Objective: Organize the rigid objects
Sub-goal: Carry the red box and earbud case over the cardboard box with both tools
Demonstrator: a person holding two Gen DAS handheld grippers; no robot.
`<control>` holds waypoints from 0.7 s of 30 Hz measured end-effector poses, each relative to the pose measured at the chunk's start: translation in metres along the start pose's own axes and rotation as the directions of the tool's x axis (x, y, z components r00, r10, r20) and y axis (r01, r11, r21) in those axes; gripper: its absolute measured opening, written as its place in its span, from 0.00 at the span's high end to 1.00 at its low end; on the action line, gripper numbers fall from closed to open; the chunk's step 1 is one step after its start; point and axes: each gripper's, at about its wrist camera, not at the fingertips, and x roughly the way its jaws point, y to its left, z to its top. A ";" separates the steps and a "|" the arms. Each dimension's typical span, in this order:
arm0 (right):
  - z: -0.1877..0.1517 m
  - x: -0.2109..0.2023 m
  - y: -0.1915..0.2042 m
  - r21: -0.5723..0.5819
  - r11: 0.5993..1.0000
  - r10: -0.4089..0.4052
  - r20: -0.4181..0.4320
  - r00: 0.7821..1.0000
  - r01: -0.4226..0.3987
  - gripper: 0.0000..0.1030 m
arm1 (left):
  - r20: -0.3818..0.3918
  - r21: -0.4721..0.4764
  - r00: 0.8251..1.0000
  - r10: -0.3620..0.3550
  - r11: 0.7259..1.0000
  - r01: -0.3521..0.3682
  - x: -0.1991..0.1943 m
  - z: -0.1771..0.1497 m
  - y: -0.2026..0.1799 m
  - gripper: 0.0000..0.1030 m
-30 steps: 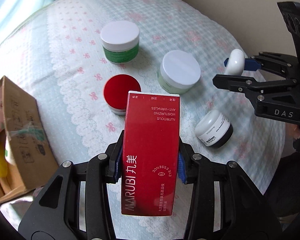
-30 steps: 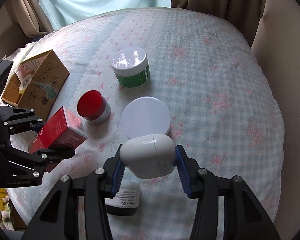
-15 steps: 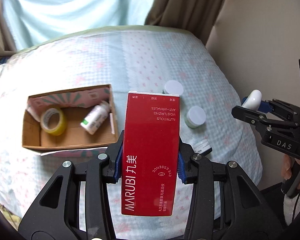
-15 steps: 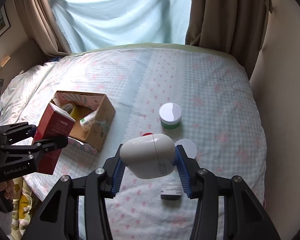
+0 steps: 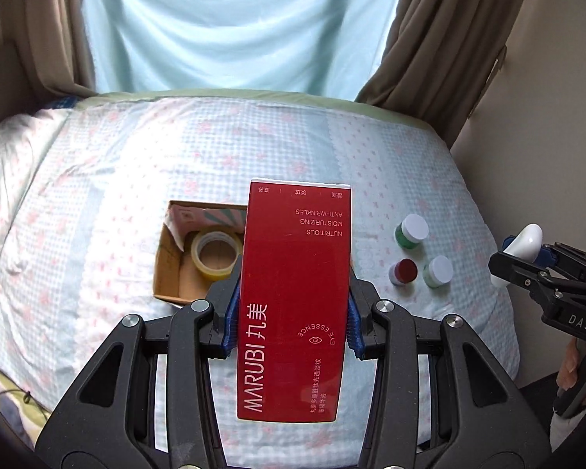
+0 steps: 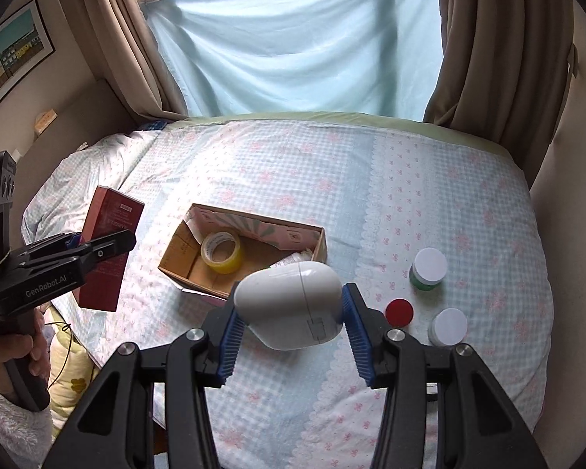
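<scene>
Both grippers have risen well above the bed since a second ago, so the jars that filled the views then now look small and the whole bed (image 5: 97,203) shows. From the left wrist view, the left gripper (image 5: 293,308) pinches a red carton (image 5: 295,297) between its blue pads (image 5: 232,312), the carton standing along the fingers with its printing upside down. Behind the carton lies an open cardboard box (image 5: 164,269) holding a roll of yellow tape (image 5: 215,252). To the right on the bed sit three jars close together: a green jar (image 5: 410,230) with a white lid, a red-lidded jar (image 5: 403,271) and a pale jar (image 5: 438,271). At the far right edge the right gripper (image 5: 521,258) holds a white case (image 5: 525,240). From the right wrist view, the right gripper (image 6: 291,320) is pressed on the white case (image 6: 289,305), an egg-shaped shell with a seam, held crosswise between its pads (image 6: 230,336). Beyond it the box (image 6: 175,264) lies with the tape (image 6: 221,252) inside and a white bottle partly hidden behind the case. The green jar (image 6: 429,269), red-lidded jar (image 6: 399,312) and pale jar (image 6: 448,327) stand to the right. At the left the left gripper (image 6: 97,248) clamps the carton (image 6: 111,234), held in the air beside the box.
</scene>
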 end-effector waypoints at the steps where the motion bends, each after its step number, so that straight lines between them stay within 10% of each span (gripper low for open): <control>1: 0.003 0.003 0.010 0.014 1.000 -0.005 -0.002 1.000 0.005 0.57 | -0.004 0.004 1.000 -0.007 1.000 0.007 0.000 0.002 0.012 0.63; 21: 0.028 0.123 0.099 0.221 0.974 -0.019 -0.130 0.991 0.048 0.57 | -0.140 0.029 0.987 -0.074 0.996 0.079 0.087 0.032 0.134 0.63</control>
